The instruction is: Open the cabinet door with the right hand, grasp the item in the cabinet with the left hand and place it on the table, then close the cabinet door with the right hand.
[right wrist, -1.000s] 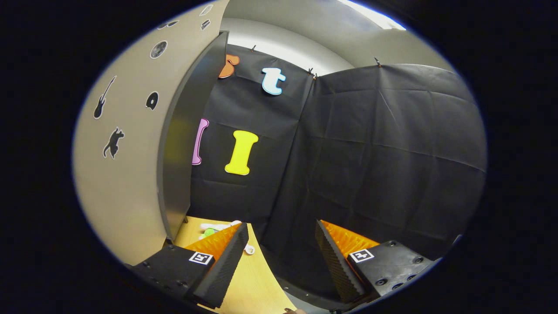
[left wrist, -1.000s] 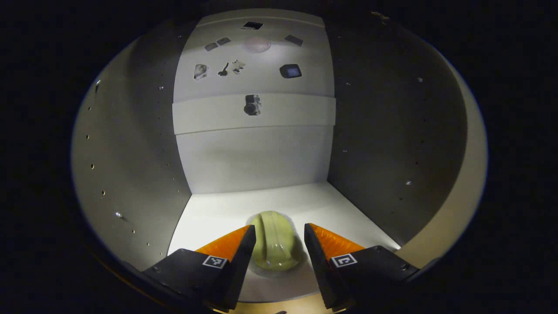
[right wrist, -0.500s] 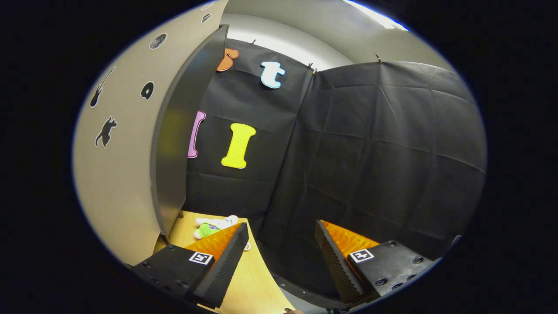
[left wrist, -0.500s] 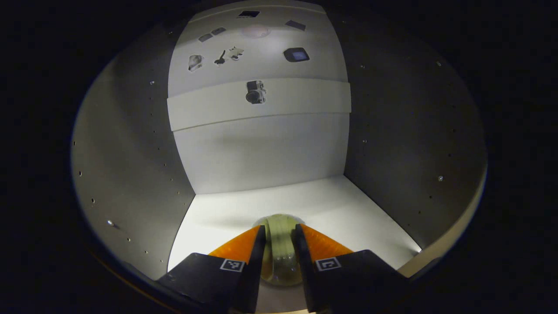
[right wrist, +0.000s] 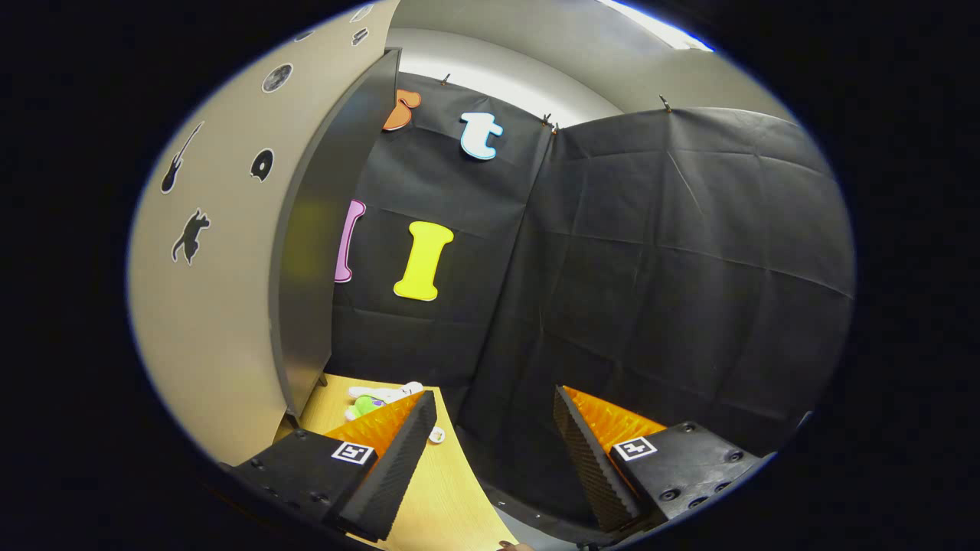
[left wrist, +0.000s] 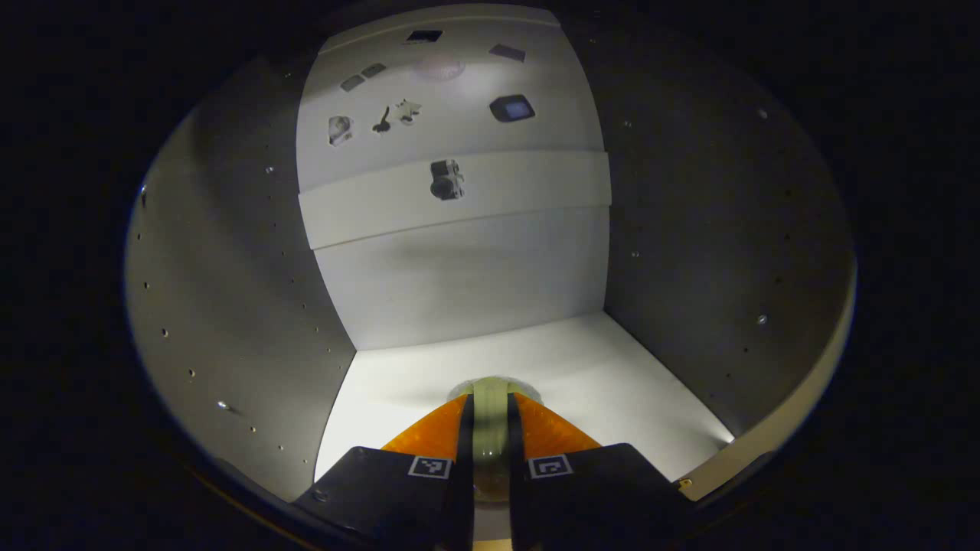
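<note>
In the left gripper view I look into the open cabinet. A pale green rounded item [left wrist: 490, 432] in clear wrapping rests on the white cabinet floor [left wrist: 612, 375], near its front edge. My left gripper [left wrist: 490, 451] is shut on it, both fingers pressing its sides and squeezing it narrow. In the right gripper view the cabinet door [right wrist: 230, 252], beige with black stickers, stands swung open at the left. My right gripper [right wrist: 494, 459] hangs open beside the door's edge with nothing between its fingers.
Grey cabinet side walls [left wrist: 230, 291] with peg holes close in on both sides, and a white back panel [left wrist: 459, 268] stands behind. A wooden table [right wrist: 436, 490] below the door carries a small green and white plush toy [right wrist: 375, 398].
My left gripper closed from wide open onto the green item, squeezing it narrow. The right gripper view shifted only slightly.
</note>
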A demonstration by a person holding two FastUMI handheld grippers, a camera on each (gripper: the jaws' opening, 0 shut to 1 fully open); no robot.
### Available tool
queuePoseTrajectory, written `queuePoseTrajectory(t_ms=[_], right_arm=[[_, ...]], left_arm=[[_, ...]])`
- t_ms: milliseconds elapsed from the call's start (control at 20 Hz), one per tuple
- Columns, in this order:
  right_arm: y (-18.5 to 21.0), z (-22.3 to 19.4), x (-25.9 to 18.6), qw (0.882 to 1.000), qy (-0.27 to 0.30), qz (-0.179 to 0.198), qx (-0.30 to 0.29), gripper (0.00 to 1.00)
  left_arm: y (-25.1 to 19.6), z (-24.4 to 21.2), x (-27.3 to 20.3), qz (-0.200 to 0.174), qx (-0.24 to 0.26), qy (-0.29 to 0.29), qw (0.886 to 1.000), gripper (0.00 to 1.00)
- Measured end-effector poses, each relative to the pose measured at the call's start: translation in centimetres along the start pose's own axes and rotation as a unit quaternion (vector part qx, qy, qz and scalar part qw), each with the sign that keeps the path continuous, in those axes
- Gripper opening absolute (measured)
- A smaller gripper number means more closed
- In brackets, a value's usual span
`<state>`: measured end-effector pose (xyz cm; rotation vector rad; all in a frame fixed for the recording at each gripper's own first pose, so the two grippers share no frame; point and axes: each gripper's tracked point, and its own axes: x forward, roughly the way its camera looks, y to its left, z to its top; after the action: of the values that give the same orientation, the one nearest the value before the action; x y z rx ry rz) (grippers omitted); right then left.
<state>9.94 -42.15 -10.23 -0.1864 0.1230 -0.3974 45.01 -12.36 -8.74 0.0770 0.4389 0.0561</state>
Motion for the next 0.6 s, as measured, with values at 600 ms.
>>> queuePoseTrajectory(t_ms=[600], right_arm=[[3.9, 2.9, -7.9, 0.999, -0.032, 0.044, 0.003, 1.0]], left_arm=[[2.0, -1.4, -15.2, -0.005, -0.064, -0.047, 0.997, 0.22]])
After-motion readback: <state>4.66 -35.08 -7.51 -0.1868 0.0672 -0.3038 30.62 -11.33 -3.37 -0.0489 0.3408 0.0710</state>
